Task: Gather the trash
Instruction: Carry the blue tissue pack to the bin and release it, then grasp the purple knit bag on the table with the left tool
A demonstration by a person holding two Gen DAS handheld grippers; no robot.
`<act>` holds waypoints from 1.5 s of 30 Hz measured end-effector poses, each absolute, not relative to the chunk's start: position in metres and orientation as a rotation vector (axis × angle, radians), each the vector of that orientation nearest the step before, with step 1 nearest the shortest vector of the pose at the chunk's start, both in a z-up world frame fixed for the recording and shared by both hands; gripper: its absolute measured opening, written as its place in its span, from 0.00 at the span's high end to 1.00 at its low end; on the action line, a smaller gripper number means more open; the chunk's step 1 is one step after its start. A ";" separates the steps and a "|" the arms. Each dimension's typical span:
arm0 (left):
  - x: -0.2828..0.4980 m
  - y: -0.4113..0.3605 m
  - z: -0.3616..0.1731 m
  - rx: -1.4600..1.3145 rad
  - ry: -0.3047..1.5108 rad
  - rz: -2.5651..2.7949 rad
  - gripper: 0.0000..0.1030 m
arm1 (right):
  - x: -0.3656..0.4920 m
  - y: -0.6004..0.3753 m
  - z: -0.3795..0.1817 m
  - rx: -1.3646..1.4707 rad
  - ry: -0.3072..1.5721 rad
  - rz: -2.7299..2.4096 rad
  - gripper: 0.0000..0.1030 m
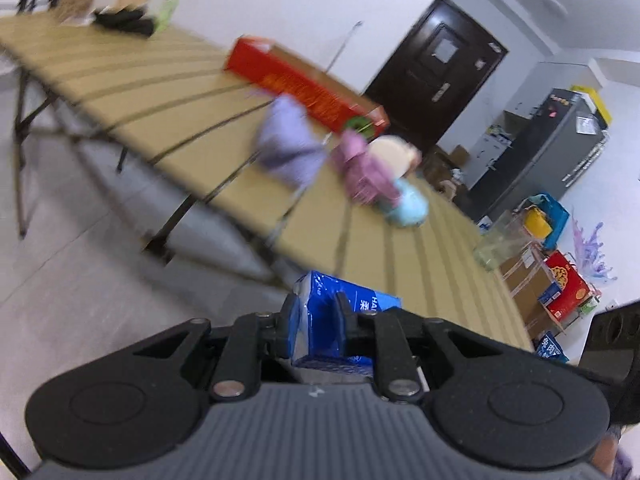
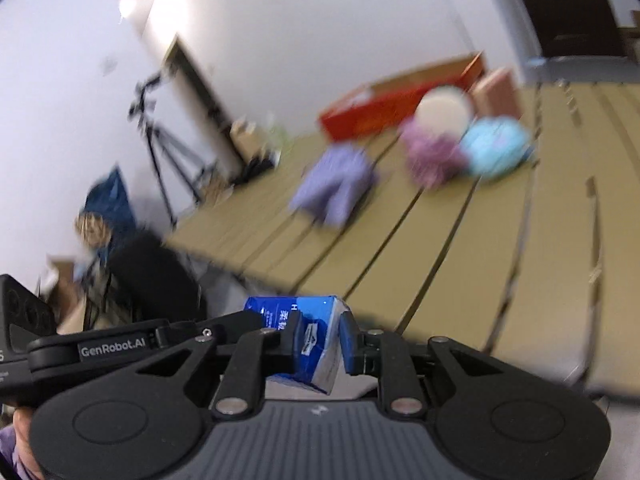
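Left gripper (image 1: 314, 322) and right gripper (image 2: 320, 336) both clamped on blue tissue pack (image 1: 340, 312); "GenRobot.AI" printed on the gripper's arm; pack lettering blurred.

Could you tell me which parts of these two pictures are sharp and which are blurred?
Left wrist view: left gripper and blue pack sharp, table things smeared. Right wrist view: right gripper crisp, purple cloth and far wall blurred.
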State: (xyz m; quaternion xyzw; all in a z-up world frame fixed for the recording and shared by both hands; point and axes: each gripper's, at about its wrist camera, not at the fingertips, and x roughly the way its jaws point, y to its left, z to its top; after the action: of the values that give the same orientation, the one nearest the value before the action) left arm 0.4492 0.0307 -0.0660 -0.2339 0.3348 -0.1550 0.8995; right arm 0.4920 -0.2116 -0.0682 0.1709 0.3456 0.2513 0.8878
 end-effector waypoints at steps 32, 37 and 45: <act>0.491 0.010 -0.137 -0.175 0.923 -0.237 0.38 | 0.494 -0.167 -0.111 -0.030 0.948 0.487 0.48; 0.474 0.030 -0.064 -0.244 0.615 -0.313 0.26 | 0.483 -0.200 -0.050 0.110 0.723 0.549 0.47; 0.571 0.001 -0.020 -0.243 0.485 -0.148 0.17 | 0.510 -0.259 -0.033 0.308 0.514 0.273 0.48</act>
State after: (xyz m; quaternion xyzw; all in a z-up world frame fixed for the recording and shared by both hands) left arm 0.5707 0.0012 -0.0204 -0.1200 0.2395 -0.0729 0.9607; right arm 0.5096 -0.2588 -0.0329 0.1511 0.2522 0.1343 0.9463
